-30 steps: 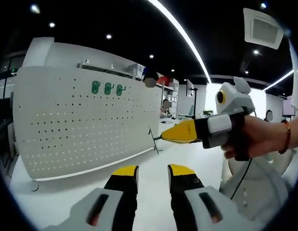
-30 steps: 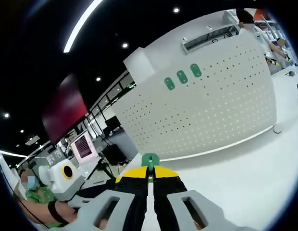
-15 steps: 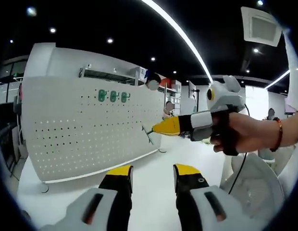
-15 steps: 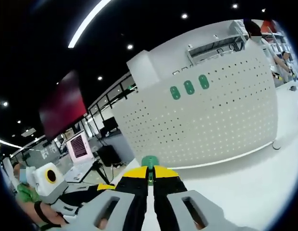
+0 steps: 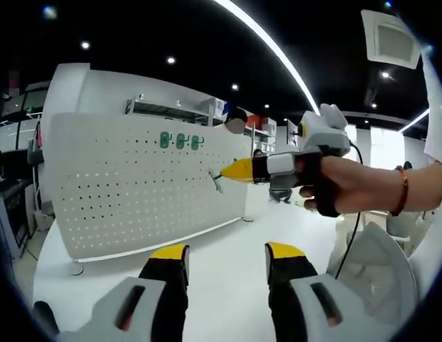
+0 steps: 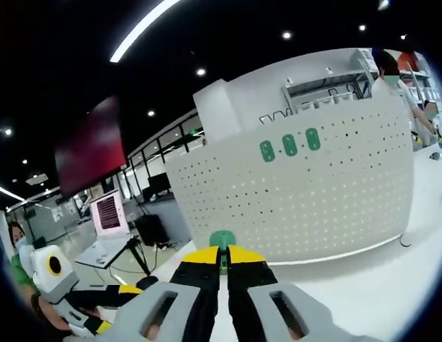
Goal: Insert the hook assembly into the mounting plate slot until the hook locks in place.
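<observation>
White worktop carries an upright perforated mounting plate under dark office ceiling lights.
Right gripper pinches a small green hook assembly at lower centre, well short of the plate, where three green hooks already hang at upper right. Left gripper stands spread, holding nothing.

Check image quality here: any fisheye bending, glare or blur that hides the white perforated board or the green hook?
Left gripper view: the white perforated board bows strongly, the ceiling light strip is blown out, and the right gripper and its small green hook look slightly soft. Right gripper view: the board curves too, yet its holes and three mounted green hooks read clearly; the held hook is sharp.
</observation>
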`<action>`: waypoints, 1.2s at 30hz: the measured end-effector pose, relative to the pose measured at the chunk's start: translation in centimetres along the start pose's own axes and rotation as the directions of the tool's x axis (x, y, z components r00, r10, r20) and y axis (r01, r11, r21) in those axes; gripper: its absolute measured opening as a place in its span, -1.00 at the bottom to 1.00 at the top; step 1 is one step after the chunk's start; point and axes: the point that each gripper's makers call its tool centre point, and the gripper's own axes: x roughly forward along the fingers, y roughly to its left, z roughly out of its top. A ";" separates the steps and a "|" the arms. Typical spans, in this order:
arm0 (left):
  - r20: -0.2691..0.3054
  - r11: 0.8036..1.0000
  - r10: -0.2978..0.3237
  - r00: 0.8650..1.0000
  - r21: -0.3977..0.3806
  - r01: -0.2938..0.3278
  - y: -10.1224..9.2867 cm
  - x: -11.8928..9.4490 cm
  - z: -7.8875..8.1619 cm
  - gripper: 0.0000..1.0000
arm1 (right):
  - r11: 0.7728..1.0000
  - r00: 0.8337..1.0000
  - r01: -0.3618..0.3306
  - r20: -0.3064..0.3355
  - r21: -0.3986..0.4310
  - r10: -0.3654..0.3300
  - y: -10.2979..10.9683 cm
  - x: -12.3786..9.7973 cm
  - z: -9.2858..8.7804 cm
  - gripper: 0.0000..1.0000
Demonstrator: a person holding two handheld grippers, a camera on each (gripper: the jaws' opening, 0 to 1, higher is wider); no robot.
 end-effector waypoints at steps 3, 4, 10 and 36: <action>0.001 1.000 0.001 1.000 -0.003 -0.001 0.1 -0.4 -0.1 -0.09 | 0.999 1.000 0.007 0.008 -0.042 -0.007 -0.1 0.3 0.4 -0.98; 0.004 1.000 0.004 1.000 -0.001 -0.004 0.1 -0.5 0.0 -0.09 | 0.999 1.000 0.008 0.009 -0.052 -0.008 -0.1 0.4 0.5 -0.98; 0.019 1.000 0.012 1.000 0.002 -0.012 0.3 -1.2 0.4 -0.06 | 0.995 0.999 0.027 0.037 -0.095 -0.024 -0.3 1.3 1.8 -0.98; 0.020 0.999 0.037 0.999 0.013 -0.038 2.0 -4.5 0.3 0.12 | 0.985 0.989 0.093 0.131 -0.144 -0.074 0.1 5.3 5.4 -0.98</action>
